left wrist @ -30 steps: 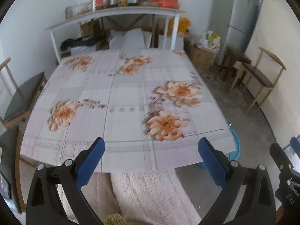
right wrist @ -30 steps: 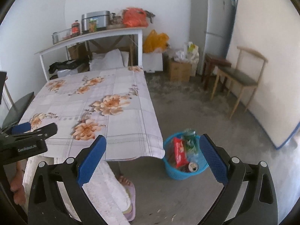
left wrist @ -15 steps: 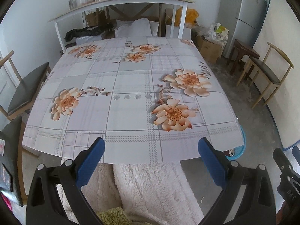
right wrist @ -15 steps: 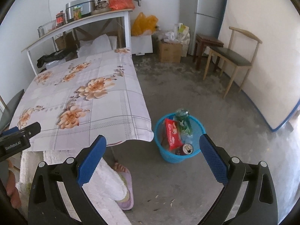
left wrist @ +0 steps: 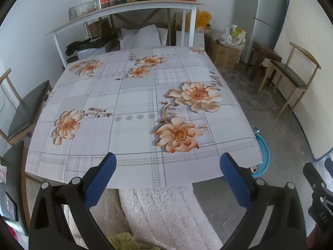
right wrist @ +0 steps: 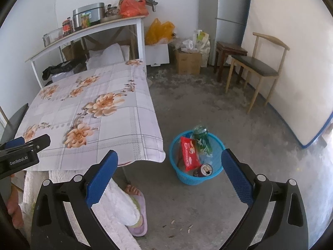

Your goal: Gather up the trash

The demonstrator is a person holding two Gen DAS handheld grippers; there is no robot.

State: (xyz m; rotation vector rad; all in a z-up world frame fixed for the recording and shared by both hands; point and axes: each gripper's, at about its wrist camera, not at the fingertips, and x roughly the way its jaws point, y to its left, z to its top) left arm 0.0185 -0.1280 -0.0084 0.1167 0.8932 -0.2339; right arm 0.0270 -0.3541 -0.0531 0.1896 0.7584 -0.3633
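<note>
Two views. Left wrist: my left gripper [left wrist: 166, 166], spread and holding nothing, faces the flowered tablecloth [left wrist: 133, 104]; the blue basket [left wrist: 263, 156] peeks past its corner. Right wrist: my right gripper [right wrist: 169, 166], also spread, hangs above the basket [right wrist: 179, 173] on the floor beside the table, holding a red wrapper [right wrist: 189, 153], green bottle [right wrist: 201, 140] and can [right wrist: 206, 169]; "GenRobot.AI" marks the left gripper's casing.

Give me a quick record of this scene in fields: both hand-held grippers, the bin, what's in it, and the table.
left hand-held gripper: open, empty, above the near table edge
right hand-held gripper: open, empty, pointing toward the floor by the bin
bin: blue basket on the floor beside the table's corner
bin contents: red snack wrapper, green bottle, can
table: floral cloth, no trash visible on it
</note>
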